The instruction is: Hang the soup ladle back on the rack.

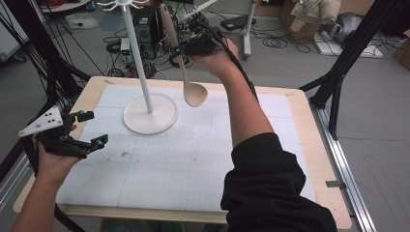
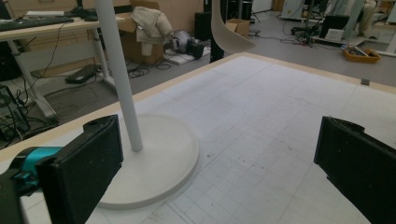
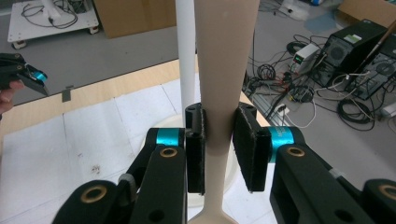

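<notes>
Gripping spoon [image 3: 219,93] handle — right hand-held gripper [image 3: 219,154] | left hand-held gripper [image 2: 215,172] wide — empty

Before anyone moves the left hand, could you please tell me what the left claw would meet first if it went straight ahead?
Most likely nothing on the table: the left claw points past the stand's round base over the bare white mat, though depth is uncertain.

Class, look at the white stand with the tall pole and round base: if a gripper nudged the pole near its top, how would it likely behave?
The stand would probably tip rather than slide: its pole is tall and thin above a flat round base. The base looks broad, so a light nudge might only rock it. It seems rigid, not floppy, standing straight on the table.
</notes>
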`<state>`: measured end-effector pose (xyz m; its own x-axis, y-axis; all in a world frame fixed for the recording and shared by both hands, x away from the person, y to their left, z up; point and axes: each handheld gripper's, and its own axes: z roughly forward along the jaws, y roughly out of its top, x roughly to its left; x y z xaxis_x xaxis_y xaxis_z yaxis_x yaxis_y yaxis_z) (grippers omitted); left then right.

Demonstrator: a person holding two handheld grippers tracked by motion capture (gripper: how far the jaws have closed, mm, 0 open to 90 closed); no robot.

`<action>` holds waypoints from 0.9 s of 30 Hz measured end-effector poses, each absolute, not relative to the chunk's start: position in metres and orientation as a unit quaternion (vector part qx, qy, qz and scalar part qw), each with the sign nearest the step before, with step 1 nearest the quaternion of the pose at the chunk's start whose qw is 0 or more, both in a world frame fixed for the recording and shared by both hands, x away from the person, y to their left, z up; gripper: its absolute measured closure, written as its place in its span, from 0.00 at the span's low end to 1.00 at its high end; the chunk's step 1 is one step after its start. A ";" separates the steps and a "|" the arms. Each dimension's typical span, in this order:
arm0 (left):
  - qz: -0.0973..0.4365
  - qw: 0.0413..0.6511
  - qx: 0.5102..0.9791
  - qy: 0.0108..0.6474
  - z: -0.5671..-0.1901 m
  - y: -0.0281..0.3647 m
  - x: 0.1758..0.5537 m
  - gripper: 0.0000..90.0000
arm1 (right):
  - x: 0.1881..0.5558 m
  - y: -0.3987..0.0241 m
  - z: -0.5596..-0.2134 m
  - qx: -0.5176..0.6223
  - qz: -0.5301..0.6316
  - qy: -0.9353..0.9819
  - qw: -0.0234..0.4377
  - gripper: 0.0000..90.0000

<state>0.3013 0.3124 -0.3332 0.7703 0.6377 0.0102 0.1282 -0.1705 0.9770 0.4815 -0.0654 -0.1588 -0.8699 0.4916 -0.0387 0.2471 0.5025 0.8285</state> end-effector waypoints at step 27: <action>0.218 0.593 0.729 0.264 -0.335 0.317 0.299 0.02 | 0.493 -0.027 -0.158 0.190 0.447 0.867 0.114 0.84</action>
